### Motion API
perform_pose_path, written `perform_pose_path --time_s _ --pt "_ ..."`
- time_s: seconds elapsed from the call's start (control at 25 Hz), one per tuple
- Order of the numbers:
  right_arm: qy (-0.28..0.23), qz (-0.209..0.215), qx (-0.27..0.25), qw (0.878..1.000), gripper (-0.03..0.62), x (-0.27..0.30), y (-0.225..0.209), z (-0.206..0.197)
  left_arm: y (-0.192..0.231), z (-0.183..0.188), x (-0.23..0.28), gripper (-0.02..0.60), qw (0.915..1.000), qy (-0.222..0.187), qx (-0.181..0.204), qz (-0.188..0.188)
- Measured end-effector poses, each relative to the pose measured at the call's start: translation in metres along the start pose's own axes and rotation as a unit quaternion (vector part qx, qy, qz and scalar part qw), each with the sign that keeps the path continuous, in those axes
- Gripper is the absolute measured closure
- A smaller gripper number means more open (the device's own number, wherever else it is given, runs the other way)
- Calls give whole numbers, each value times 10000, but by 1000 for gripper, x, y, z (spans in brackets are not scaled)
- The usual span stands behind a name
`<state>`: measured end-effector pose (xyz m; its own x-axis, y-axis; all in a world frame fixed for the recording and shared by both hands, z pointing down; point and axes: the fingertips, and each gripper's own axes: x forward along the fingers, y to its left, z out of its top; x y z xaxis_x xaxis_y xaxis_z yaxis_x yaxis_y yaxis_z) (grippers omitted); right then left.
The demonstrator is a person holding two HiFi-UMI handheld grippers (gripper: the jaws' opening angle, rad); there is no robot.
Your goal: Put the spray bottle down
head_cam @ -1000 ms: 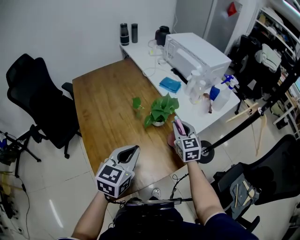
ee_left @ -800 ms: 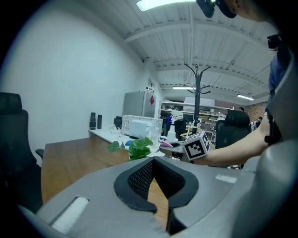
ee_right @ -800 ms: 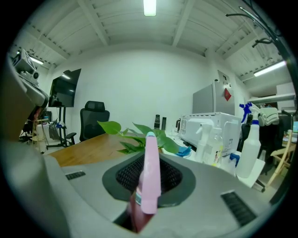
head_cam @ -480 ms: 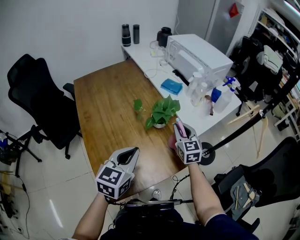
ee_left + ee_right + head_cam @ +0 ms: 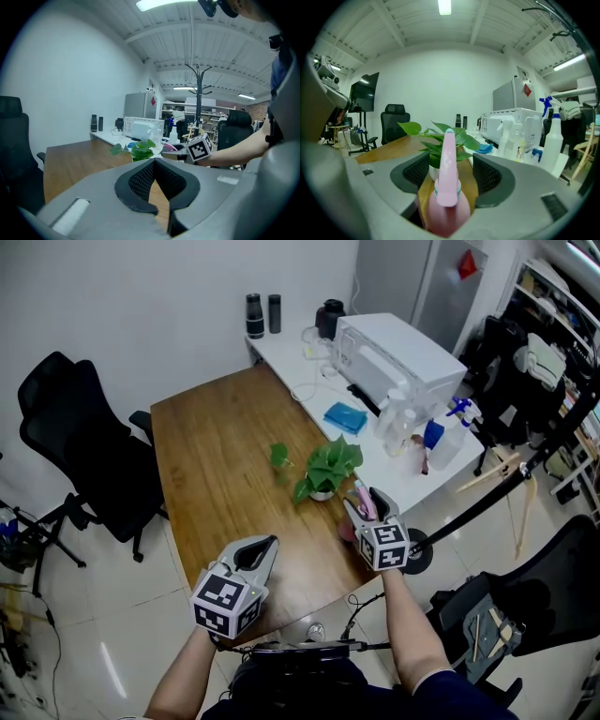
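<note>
While the right claw opens around the spray bottle (beside a plant), the left claw sits clenched.

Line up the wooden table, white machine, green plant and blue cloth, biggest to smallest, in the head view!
Biggest first:
wooden table
white machine
green plant
blue cloth
The plant sits nearer than the cloth.

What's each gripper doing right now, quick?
Left gripper: closed, empty.
Right gripper: jaws opening, pink spray bottle between them, not gripped.
</note>
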<state>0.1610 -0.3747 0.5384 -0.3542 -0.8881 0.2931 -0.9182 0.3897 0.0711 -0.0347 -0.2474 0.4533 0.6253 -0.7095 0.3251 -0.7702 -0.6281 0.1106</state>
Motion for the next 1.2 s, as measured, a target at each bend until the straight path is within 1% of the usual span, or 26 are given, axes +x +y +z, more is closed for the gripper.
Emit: perform_pose_path --time_s 0.12,0.24,0.36,0.4,0.44,0.48,0.52,0.56,0.6,0.68,0.72,0.76,0.84,0.96,1.2 --pt "-81 -85 206 9997 289 -24 -2 -3 2 -1 -2 575 10000 -11 -18 10" --pt "-271 -159 584 9978 289 -63 0 -4 4 -3 -3 575 10000 -11 -41 -6" --pt "-457 -123 946 9944 299 -105 5 5 3 -4 -4 575 10000 -23 -59 -60" --pt "-548 -85 1022 9932 335 -117 9 12 2 -4 -5 575 9999 -34 -72 -81" --pt "-655 -60 1050 9923 345 -127 13 21 1 -4 -4 575 9999 -50 -79 -104" --pt "-766 -47 1028 9917 380 -135 18 30 -1 -3 -4 575 9999 -72 -77 -132" --pt "-862 -26 966 9916 435 -141 23 39 -3 -1 -3 575 9998 -95 -69 -168" --pt "-932 17 889 9917 465 -146 29 47 -7 0 -1 575 9997 -116 -58 -214" --pt "-971 89 815 9919 510 -150 35 54 -12 1 0 575 9996 -132 -46 -265" --pt "-965 317 712 9923 554 -155 52 64 -21 3 1 575 9992 -158 -25 -362" --pt "-913 443 688 9925 557 -156 60 68 -25 3 1 575 9990 -173 -19 -402" --pt "-827 560 666 9928 589 -156 69 71 -28 4 1 575 9989 -189 -16 -440" --pt "-667 775 602 9929 589 -156 84 77 -33 5 0 575 9985 -217 -13 -509" --pt "-666 1043 585 9906 589 -158 101 87 -37 5 -2 575 9982 -237 -13 -555" --pt "-696 1271 625 9875 589 -158 121 91 -39 7 -4 575 9979 -254 -12 -594"
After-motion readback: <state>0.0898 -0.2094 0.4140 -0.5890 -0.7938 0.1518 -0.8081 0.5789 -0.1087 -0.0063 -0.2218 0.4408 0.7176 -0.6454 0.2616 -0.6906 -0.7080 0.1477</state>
